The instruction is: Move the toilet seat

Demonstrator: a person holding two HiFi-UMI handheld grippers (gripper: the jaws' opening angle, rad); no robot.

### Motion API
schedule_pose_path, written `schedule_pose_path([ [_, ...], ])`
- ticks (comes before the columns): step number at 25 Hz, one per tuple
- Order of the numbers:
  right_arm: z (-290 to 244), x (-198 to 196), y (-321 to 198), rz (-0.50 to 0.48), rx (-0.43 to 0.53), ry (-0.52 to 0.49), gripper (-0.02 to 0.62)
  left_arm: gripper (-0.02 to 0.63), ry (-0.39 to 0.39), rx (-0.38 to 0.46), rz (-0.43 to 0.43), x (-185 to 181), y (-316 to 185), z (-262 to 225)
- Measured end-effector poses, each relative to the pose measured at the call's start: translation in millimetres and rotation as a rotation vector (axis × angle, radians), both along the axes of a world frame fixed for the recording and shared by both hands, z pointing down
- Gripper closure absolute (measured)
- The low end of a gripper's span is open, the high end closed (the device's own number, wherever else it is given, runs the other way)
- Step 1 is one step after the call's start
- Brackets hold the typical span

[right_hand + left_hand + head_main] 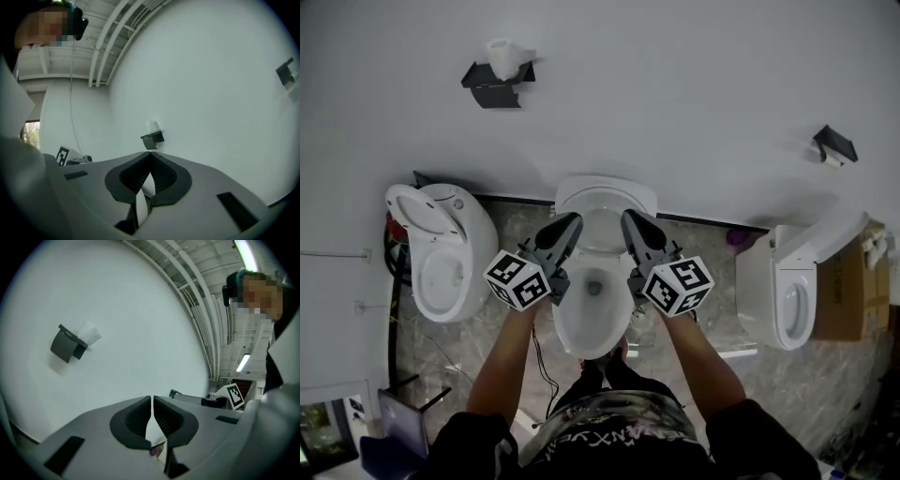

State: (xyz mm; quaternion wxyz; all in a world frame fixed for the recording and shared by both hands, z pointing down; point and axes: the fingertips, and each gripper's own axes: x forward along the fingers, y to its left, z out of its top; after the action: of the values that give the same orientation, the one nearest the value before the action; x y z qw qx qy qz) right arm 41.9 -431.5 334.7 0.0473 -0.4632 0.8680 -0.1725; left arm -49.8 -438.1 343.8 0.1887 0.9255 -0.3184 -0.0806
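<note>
Head view | three toilets (473, 234) (572, 323) (759, 281) | two wall paper holders (495, 80) (834, 145) | left tool (572, 221), right tool (628, 217): jaws together, empty

You stand on a marbled grey-brown floor (717, 281) that runs up to a white wall (675, 84). Three white toilets stand on it in a row: the left toilet (441, 248), the middle toilet (595, 319) and the right toilet (778, 291). A cardboard box (844, 291) sits just beside the right toilet. A small purple thing (737, 238), perhaps a ball, lies by the wall. A thin dark cable (542, 361) trails beside the middle toilet.
</note>
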Motion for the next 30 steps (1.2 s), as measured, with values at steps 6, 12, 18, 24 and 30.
schedule_pose_path([
  [6,-56.9,-14.1,42.5,-0.098,0.140,0.135,0.592,0.571,-0.082,0.117,0.069,1.5,39.9,-47.3],
  [12,-105.0,-20.9,87.8,-0.152,0.252,0.202,0.592,0.571,-0.105,0.194,0.094,0.7,73.1,-89.9],
  [18,-132.9,-31.7,121.6,-0.191,0.353,0.278,0.592,0.571,-0.157,0.266,0.137,6.6,106.2,-117.8],
  [24,-154.7,-39.3,135.1,-0.191,0.426,0.271,0.592,0.571,-0.204,0.314,0.151,10.5,129.3,-133.0],
  [30,-150.6,-45.7,142.6,-0.220,0.415,0.275,0.592,0.571,-0.234,0.341,0.147,7.5,141.4,-138.8],
])
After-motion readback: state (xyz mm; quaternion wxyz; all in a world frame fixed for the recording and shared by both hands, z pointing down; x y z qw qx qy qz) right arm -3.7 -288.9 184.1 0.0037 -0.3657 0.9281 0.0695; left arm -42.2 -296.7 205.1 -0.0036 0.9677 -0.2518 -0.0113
